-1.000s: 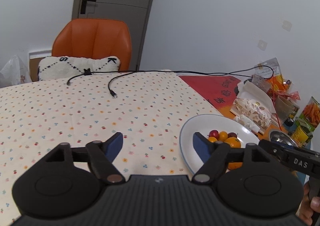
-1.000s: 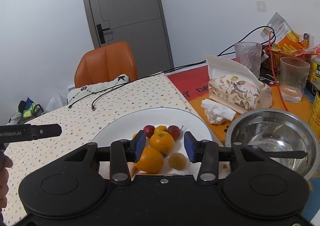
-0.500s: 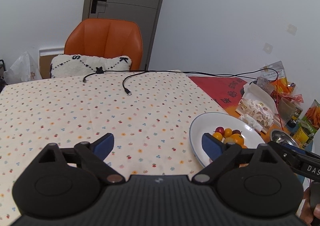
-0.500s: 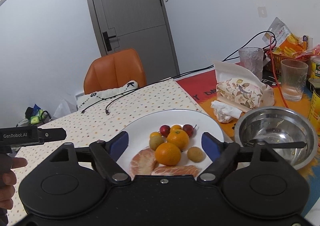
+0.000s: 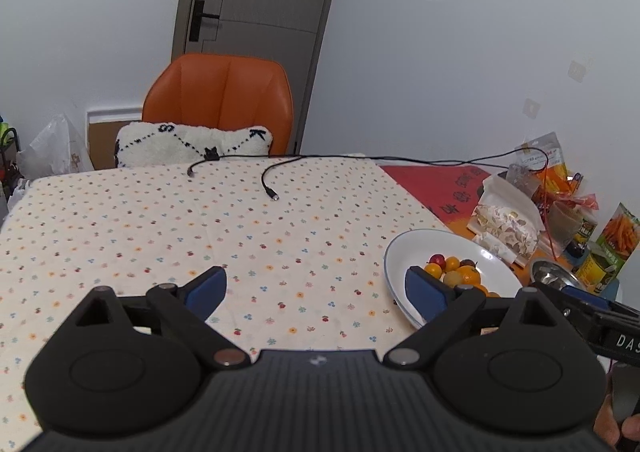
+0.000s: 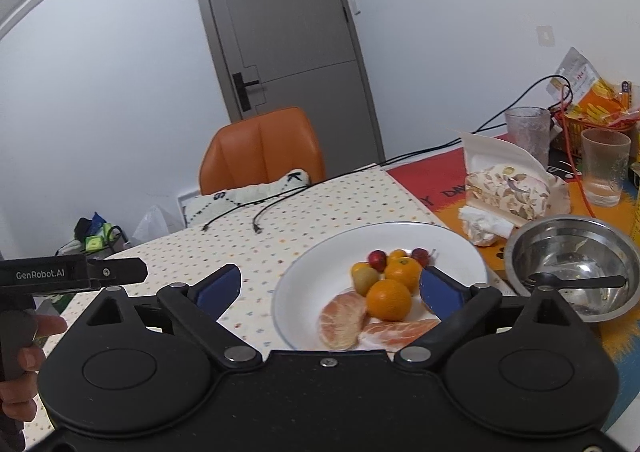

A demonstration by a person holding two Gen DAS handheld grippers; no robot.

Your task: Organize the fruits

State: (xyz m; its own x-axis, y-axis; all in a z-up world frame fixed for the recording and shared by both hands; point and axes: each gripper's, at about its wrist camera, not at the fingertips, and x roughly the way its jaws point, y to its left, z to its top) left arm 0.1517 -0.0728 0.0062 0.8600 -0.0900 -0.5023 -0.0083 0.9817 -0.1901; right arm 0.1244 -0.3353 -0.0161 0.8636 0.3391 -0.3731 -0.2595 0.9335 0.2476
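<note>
Both grippers' fingers stood wide and empty, the right gripper (image 6: 330, 284) poised near the fruits (image 6: 388, 284) heaped on the white plate (image 6: 304, 276), seemingly choosing one, which called for lowering and closing.

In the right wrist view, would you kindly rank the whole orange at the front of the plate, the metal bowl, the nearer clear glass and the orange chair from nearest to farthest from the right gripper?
1. Whole orange: on the plate, between the open right gripper's fingers.
2. Metal bowl: right of the plate.
3. Clear glass: far right, behind the bowl.
4. Orange chair: beyond the table's far edge.
</note>
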